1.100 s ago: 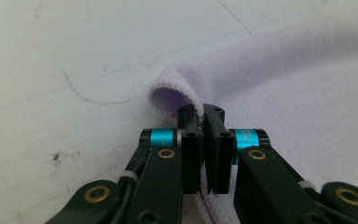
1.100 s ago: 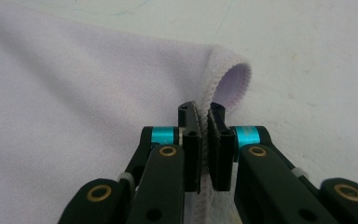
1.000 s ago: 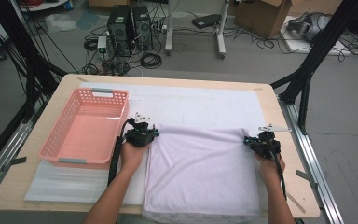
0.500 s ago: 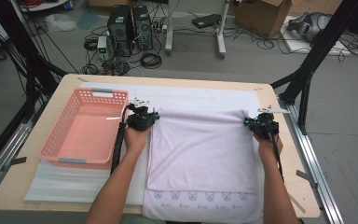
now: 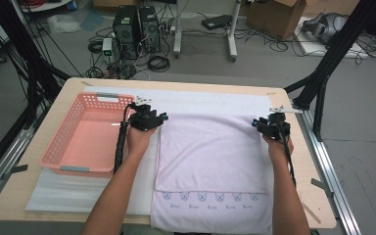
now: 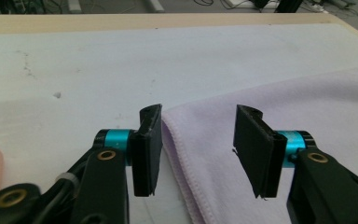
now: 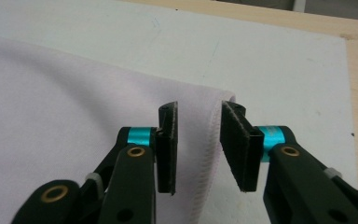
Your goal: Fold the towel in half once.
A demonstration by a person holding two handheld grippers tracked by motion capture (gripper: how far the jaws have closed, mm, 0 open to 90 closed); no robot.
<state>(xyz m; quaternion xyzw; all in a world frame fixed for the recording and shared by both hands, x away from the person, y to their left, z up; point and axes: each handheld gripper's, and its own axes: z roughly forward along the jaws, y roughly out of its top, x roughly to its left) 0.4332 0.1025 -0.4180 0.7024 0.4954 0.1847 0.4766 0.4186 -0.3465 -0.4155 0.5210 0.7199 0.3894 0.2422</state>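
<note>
Your left gripper (image 5: 149, 119) and right gripper (image 5: 272, 126) have just been opening, fingers now parted over the 2 far corners of the lilac towel (image 5: 210, 161), spread flat on the tabletop (image 5: 293, 161). Lift carelessly and a finger could snag a hem, rumpling it.

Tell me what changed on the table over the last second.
Both hands carried the towel's far edge away from the person, unfolding it flat. The left gripper and right gripper then let go: their jaws have just been opening, each over a far corner, fingers off the cloth. The pink basket and white mat stayed put.
</note>
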